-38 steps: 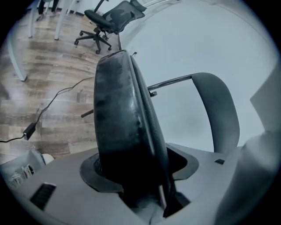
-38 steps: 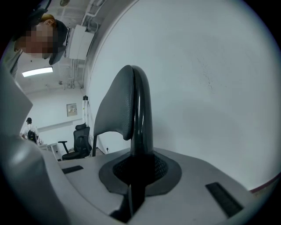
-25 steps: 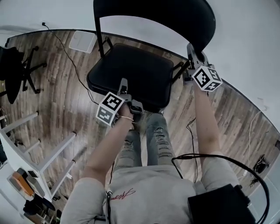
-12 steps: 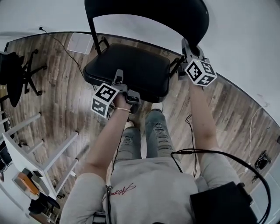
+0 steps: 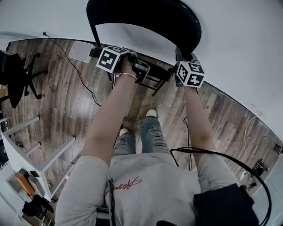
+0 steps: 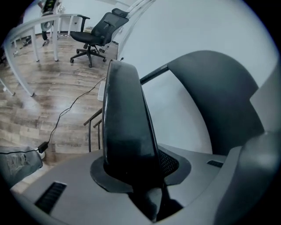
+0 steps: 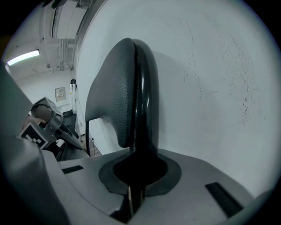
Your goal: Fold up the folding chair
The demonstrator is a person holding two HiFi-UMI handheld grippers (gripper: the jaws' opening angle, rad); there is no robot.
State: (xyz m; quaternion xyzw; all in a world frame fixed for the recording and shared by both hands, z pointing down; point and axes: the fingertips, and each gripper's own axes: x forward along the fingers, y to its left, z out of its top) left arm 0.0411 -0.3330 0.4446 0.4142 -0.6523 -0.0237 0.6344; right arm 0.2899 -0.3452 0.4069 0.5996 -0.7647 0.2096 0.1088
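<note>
Looking steeply down, a person stands over a black folding chair (image 5: 188,31) on a wood floor (image 5: 57,101) beside a white wall (image 5: 247,48). A second ago the seat (image 5: 160,72) lay flat and broad in front of the person. Now it is tipped up and shows only as a thin dark band just below the oval backrest (image 5: 141,11), with thin leg rods (image 5: 155,84) showing beneath it. The left claw (image 5: 142,67), which had been at the seat's front edge, has travelled up and away from the person along with the seat and now sits high beside the raised seat. Its jaws are closing, and its own view shows only wall and backrest beyond them, with nothing between. The right claw (image 7: 138,50) has shifted only a little. Its jaws are pressed together at the right side of the backrest frame, and no part of the chair can be made out between them. Lifting the seat, the main part of the fold, looks mostly done. What seems left is pressing the seat and legs flat against the back frame, with the right claw steadying the chair so it does not tip toward the wall.
</note>
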